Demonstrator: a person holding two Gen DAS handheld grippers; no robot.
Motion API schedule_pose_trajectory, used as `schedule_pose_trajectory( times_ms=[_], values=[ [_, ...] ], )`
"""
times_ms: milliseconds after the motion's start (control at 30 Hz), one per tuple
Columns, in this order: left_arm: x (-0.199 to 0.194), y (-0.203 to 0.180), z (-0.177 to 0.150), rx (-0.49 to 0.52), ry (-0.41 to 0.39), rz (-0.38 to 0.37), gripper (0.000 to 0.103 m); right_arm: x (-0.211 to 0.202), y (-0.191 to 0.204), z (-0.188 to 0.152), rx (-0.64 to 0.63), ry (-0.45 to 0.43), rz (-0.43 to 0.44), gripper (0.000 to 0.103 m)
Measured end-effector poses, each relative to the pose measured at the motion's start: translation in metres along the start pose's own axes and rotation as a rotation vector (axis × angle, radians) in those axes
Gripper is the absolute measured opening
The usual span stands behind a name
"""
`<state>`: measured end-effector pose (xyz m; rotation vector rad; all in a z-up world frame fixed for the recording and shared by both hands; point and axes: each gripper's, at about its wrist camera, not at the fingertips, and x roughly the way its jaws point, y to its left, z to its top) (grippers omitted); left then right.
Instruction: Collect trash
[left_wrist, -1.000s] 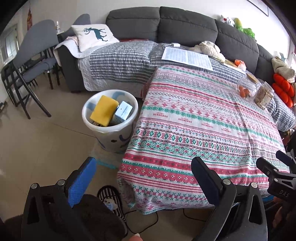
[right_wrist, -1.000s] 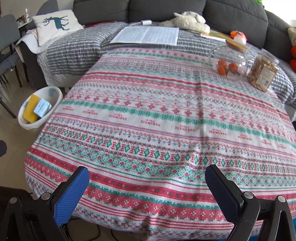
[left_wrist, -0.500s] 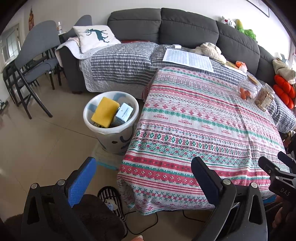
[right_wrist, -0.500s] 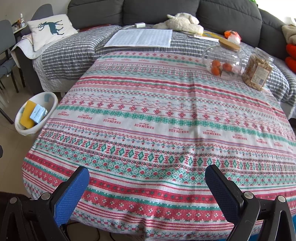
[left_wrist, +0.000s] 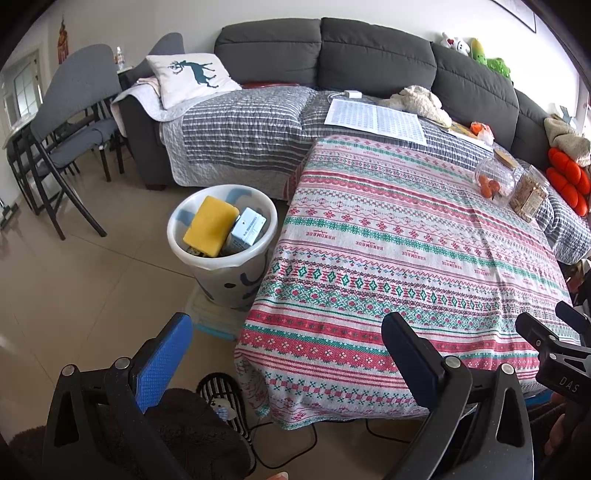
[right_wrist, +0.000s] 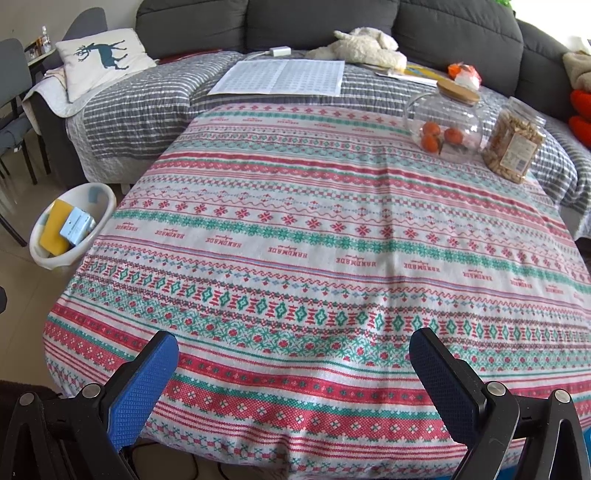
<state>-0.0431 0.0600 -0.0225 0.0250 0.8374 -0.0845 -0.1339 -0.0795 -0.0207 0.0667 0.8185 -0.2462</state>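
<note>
Left gripper (left_wrist: 286, 345) and right gripper (right_wrist: 293, 356) both spread wide, empty — bin (left_wrist: 221, 254) beside table (right_wrist: 332, 229) already holds boxes; likely done.

The tablecloth (right_wrist: 332, 229) repeats "HANDMADE"; a black clamp (left_wrist: 561, 369) reads "DAS".

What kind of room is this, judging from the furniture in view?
Most likely a home living room. A grey sectional sofa with a deer cushion runs behind a table under a patterned cloth, and a white waste bin stands on the tiled floor.
</note>
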Motion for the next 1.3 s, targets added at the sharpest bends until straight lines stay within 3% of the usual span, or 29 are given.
schedule_pose_trajectory(
  times_ms=[1300],
  values=[
    [-0.0056, 0.0002, -0.0006, -0.003, -0.029, 0.012, 0.103, 0.0014, -0.0021, -0.0011, 0.009, -0.007, -0.002, 0.102]
  ],
)
